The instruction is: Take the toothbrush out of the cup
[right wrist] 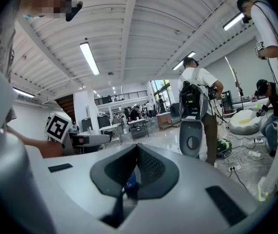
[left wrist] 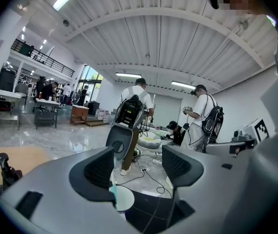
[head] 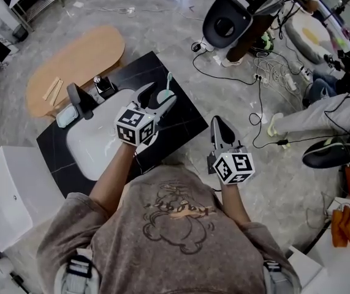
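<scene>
A pale cup point(head: 164, 95) stands on the black counter point(head: 181, 118) right of the white sink point(head: 98, 139), and a thin toothbrush point(head: 170, 78) sticks up out of it. My left gripper point(head: 156, 98) is open, its fingers on either side of the cup and not pressing on it. In the left gripper view the cup's rim point(left wrist: 123, 198) and the teal toothbrush handle point(left wrist: 113, 191) show low between the open jaws of the left gripper point(left wrist: 138, 165). My right gripper point(head: 219, 127) hangs off the counter's right edge, shut. A small blue thing point(right wrist: 128, 182) shows below its pads.
A black faucet point(head: 79, 100), a teal soap dish point(head: 66, 116) and a small pump bottle point(head: 104, 86) stand behind the sink. An oval wooden table point(head: 76, 60) lies beyond, a white cabinet point(head: 9, 192) at left. Cables point(head: 266, 72), a black-and-white machine point(head: 236, 11) and a seated person point(head: 322, 112) occupy the right floor.
</scene>
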Demonstrator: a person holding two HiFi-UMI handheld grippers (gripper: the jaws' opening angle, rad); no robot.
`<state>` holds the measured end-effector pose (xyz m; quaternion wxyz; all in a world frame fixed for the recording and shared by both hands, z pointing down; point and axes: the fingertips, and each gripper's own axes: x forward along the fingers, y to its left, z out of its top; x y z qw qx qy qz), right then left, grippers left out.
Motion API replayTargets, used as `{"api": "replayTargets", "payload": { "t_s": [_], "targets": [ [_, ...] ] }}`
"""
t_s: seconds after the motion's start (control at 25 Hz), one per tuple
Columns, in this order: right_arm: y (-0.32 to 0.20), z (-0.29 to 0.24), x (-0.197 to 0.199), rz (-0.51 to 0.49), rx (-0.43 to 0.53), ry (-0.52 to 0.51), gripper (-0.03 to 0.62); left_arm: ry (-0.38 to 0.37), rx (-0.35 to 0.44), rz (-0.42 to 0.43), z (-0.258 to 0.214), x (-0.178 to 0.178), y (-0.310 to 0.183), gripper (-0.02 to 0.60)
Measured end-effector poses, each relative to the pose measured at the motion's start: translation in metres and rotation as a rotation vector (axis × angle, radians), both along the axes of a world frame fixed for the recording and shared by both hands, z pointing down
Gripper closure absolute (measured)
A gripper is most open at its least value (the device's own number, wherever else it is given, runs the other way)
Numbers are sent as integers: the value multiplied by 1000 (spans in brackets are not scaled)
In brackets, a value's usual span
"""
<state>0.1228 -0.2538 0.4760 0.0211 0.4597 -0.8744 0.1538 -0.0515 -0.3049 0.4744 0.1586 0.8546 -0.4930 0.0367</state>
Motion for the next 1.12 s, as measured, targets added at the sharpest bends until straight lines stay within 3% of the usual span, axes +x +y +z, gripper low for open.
{"api": "replayTargets", "payload": {
  "t_s": [0.64, 1.12],
  "targets": [
    [8, 4, 27, 66, -20, 24, 591, -120, -130, 32, 79, -2, -44, 279],
    [20, 6, 39, 110, -27, 37, 591, -223, -196, 82, 119, 1, -57, 330]
  ]
}}
